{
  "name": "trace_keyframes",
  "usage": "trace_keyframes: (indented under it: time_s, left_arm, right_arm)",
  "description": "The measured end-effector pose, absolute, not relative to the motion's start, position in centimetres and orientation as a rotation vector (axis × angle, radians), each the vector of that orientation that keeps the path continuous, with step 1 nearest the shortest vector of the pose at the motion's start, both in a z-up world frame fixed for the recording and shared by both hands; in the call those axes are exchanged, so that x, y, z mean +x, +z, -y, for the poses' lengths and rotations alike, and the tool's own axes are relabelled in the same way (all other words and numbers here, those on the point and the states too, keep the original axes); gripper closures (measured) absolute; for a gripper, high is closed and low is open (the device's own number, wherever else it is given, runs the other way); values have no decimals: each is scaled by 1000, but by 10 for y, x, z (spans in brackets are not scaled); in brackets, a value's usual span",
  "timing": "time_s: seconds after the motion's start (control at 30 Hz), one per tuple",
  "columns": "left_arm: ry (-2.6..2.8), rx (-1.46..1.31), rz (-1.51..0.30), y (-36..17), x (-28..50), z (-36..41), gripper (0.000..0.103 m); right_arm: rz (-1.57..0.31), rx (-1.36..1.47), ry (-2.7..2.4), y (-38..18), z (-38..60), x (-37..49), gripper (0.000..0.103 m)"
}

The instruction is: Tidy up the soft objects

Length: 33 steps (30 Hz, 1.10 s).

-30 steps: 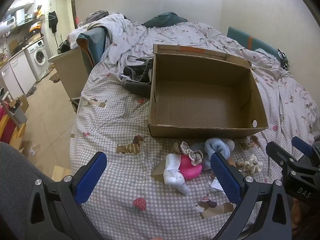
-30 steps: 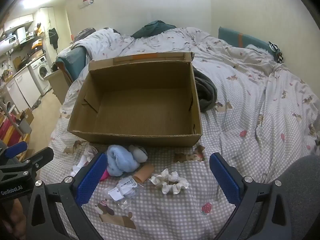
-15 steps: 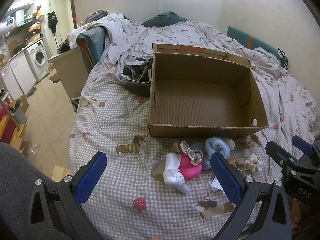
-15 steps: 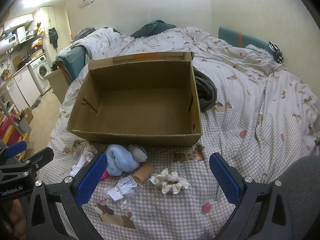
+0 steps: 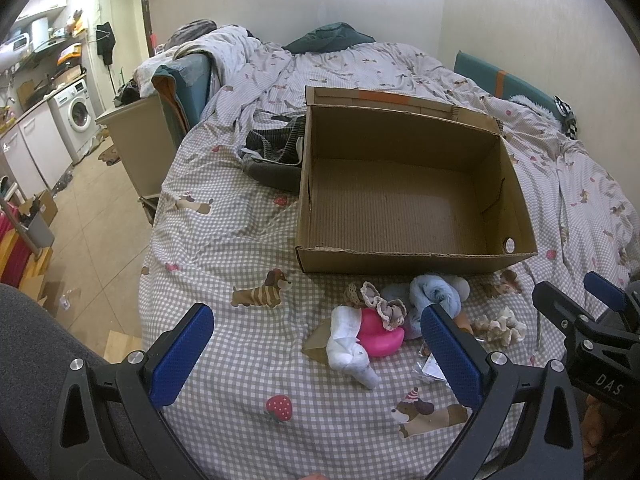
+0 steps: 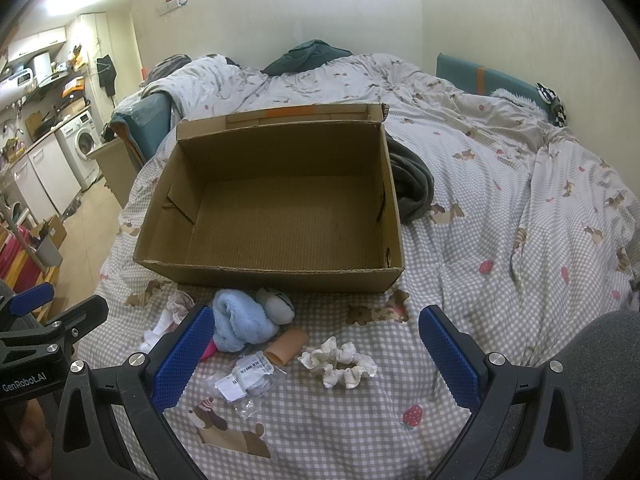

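Observation:
An empty cardboard box [image 5: 404,258] [image 6: 256,278] sits open on the checked bedspread. In front of it lies a small heap: a white rolled sock [image 5: 350,340], a pink rubber duck [image 5: 380,338], a lace-trimmed beige piece [image 5: 380,304], a light blue fluffy bundle [image 5: 436,294] [image 6: 240,322], a cream scrunchie [image 5: 498,324] [image 6: 340,362], a tan tube [image 6: 288,346] and a clear plastic packet [image 6: 244,374]. My left gripper [image 5: 316,354] hangs open just short of the sock and duck. Above the packet and scrunchie my right gripper [image 6: 314,356] stands open, holding nothing.
A dark grey garment [image 5: 276,156] [image 6: 412,188] lies against the box's far side. The bed [image 6: 520,208] stretches away right and back, with a teal headboard cushion [image 6: 484,76]. The bed edge drops to a tiled floor [image 5: 92,216] at left, near a beige cabinet [image 5: 136,140].
Both grippers have eased slightly forward and down toward the heap. Nothing on the bed has moved, and both stay open.

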<state>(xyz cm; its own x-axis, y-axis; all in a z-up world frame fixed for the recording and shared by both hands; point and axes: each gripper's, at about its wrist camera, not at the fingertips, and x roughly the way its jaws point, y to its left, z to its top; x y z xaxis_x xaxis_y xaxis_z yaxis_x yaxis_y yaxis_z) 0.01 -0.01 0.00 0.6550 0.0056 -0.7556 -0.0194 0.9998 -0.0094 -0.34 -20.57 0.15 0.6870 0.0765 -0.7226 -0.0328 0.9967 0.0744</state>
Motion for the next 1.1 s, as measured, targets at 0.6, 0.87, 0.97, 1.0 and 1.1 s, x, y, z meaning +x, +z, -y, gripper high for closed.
trace_keyframes:
  time_s: [0.6,0.87,0.97,1.0,1.1]
  left_arm:
    - [12,-25,-864,-2,-3,2,0]
    - [12,-26,-865,-1,0,1,0]
    - [12,-23,-865,-2,0,1,0]
    - [13,-21,-865,-2,-1,1,0]
    - [14,-20,-865,-2,-1,1,0]
  right_arm:
    - [-811,57,61,1,206,-3,0]
    - [-812,56,61,1,206,-3,0]
    - [-812,58,61,2,206,-3,0]
    - [-811,57,61,2,206,-3,0]
    - [-811,58,61,2,206,-3,0]
